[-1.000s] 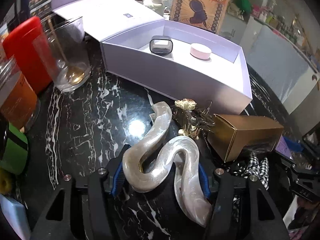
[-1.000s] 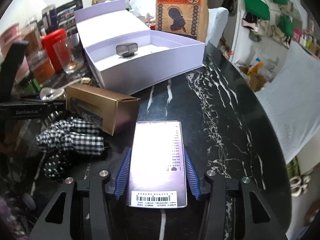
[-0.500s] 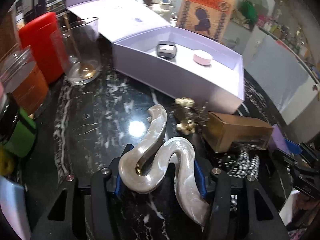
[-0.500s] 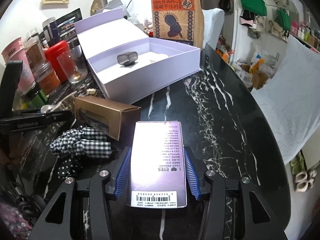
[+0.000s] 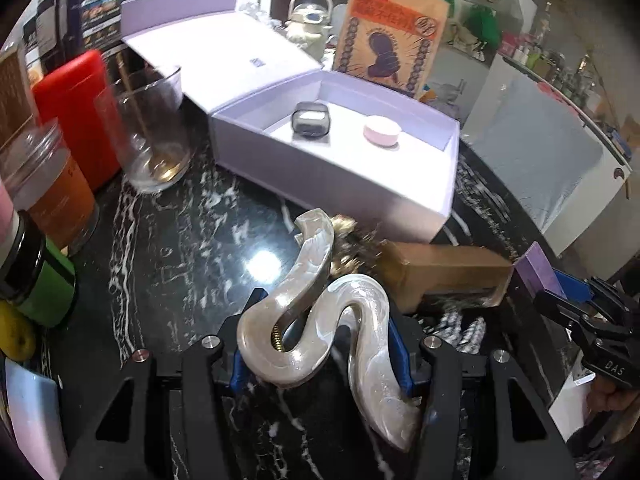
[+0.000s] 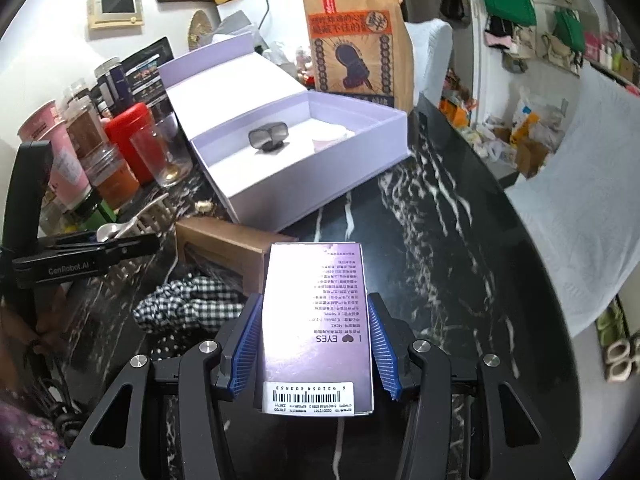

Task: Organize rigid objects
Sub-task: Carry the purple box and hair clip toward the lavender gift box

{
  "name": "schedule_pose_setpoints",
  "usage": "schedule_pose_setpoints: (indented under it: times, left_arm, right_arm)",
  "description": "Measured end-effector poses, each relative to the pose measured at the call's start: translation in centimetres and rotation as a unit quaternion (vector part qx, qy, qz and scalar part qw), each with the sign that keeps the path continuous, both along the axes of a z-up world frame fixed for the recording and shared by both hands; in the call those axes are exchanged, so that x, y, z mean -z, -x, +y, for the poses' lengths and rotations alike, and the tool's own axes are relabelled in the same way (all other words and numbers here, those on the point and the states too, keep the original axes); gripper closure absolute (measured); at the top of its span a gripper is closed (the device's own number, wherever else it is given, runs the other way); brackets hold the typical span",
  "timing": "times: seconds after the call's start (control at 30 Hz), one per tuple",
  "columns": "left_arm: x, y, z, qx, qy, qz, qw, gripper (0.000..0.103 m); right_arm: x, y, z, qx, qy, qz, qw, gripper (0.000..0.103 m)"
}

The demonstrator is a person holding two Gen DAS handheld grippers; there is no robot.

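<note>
The left claw point(image 5: 320, 354) is clenched on a pearly, S-shaped hair clip point(image 5: 320, 320): its blue pads press the clip's curved sides, the jaws standing partly apart to take its width. One end of the clip juts forward over the black marble tabletop point(image 5: 180, 248), the other curls back toward the camera; the spring shows in the bend. Whether the clip touches the tabletop cannot be told.

The right claw point(image 6: 316, 344) grips a flat purple carton point(image 6: 316, 320) printed with "EYES" and a barcode label, blue ribbed pads tight against both long edges, jaws partly apart around it. The carton points forward, lying roughly level between the fingers.

Ahead of both claws sits an open lilac gift box point(image 5: 332, 184) with its lid point(image 5: 224, 52) folded back. Inside it lie a small dark case point(image 5: 311, 122) and a round pink tin point(image 5: 382, 131), apart from each other on the box floor. Just in front of the box lie a gold-coloured cardboard box point(image 5: 444, 272) on its side and a gold ornate clip point(image 5: 348, 248) beside it. A black-and-white checked scrunchie point(image 6: 188, 308) rests near the gold box, on the side nearer the cameras.

To the left stand a clear glass point(image 5: 156, 140), a red canister point(image 5: 76, 116) and several jars. A brown paper bag point(image 5: 392, 28) stands upright behind the gift box
</note>
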State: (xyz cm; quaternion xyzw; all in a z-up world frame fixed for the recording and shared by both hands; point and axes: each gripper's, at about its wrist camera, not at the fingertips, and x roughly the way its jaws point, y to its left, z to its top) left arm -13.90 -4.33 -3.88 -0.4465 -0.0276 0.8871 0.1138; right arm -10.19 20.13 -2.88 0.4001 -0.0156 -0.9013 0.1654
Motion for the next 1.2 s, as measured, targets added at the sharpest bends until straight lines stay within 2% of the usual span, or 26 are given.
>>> schedule_pose_setpoints:
  times: [0.27, 0.53, 0.9, 1.2]
  left_arm:
    - [-2.4, 0.1, 1.0, 0.012, 0.000, 0.026, 0.9996, 0.049]
    - [-3.6, 1.1, 1.6, 0.027, -0.008, 0.034, 0.9990, 0.049]
    - [-5.4, 2.3, 2.1, 0.039, -0.011, 0.048, 0.9980, 0.049]
    - [-7.3, 3.6, 2.3, 0.045, -0.012, 0.069, 0.9965, 0.049]
  right_arm:
    - [-2.3, 0.3, -0.5, -0.031, -0.001, 0.023, 0.999, 0.053]
    - [-3.8, 1.8, -1.8, -0.083, 0.001, 0.030, 0.996, 0.053]
    - [-5.7, 3.1, -3.3, -0.121, 0.009, 0.046, 0.992, 0.052]
    - [-8.0, 4.1, -3.7, -0.138, 0.006, 0.078, 0.987, 0.053]
